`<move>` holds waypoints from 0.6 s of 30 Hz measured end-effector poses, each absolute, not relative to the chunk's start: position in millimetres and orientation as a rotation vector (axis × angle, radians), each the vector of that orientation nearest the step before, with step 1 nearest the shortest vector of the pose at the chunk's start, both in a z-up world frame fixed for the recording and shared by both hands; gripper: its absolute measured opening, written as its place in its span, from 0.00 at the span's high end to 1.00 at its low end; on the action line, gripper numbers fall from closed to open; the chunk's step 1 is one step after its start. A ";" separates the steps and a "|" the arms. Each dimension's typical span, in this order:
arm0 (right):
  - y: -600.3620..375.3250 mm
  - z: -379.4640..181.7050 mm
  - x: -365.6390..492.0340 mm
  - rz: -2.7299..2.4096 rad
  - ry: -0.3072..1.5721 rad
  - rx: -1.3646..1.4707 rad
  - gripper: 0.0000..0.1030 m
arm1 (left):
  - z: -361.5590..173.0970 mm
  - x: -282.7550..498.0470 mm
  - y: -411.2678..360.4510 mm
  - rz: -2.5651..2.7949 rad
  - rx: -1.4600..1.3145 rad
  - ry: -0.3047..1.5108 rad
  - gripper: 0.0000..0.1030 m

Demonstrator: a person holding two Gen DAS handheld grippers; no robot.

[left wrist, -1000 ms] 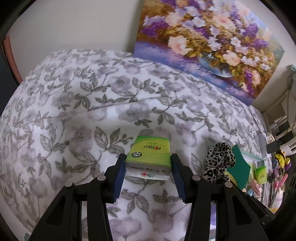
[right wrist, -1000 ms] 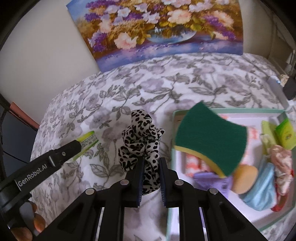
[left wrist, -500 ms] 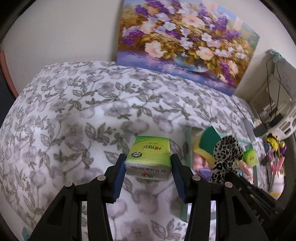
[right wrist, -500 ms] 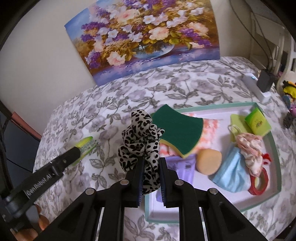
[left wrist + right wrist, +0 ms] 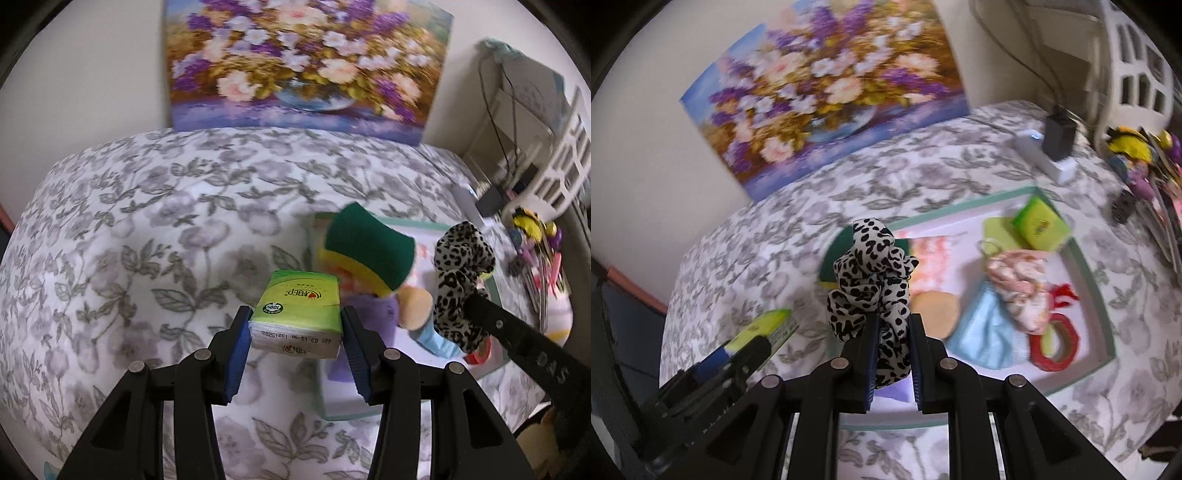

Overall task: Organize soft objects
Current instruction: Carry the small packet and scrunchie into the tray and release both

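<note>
Carrying step: left gripper (image 5: 295,332) clamps a tissue pack (image 5: 297,312), right gripper (image 5: 892,349) pinches a scrunchie (image 5: 871,284); next, release both inside the tray (image 5: 1089,273).

My right gripper (image 5: 892,354) has its jaws clamped on a leopard-print scrunchie (image 5: 871,280), held above the near left end of a green-rimmed tray (image 5: 1087,273). In the tray lie a green sponge (image 5: 831,266), a tan round pad (image 5: 936,308), a blue face mask (image 5: 982,336), a pink floral cloth (image 5: 1019,284), a red tape roll (image 5: 1058,339) and a green tissue pack (image 5: 1039,223). To my left, the left gripper (image 5: 753,345) grips another tissue packet (image 5: 768,326) over the flowered bedspread (image 5: 746,258).
</note>
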State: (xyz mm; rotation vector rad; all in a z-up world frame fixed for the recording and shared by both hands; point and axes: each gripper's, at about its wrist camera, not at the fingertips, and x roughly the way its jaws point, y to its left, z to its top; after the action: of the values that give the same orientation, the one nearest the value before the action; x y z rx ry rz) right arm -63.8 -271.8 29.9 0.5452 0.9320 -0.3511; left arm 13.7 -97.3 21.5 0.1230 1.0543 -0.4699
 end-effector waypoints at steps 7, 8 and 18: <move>-292.3 11.9 -71.8 -0.413 1.009 0.539 0.84 | 13.7 -2.0 -128.8 -0.535 0.187 1.079 0.51; -293.3 10.2 -72.7 -0.419 1.018 0.529 0.84 | 11.5 -4.5 -133.3 -0.546 0.195 1.088 0.51; -309.4 -24.3 -74.5 -0.455 1.139 0.566 0.83 | -17.8 -14.2 -162.3 -0.575 0.288 1.155 0.51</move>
State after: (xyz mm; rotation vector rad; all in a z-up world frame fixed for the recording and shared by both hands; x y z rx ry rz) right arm -74.5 -309.4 -24.3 0.5659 1.1389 -0.4552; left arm -14.2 -162.3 -17.8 0.2880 1.1546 -0.5750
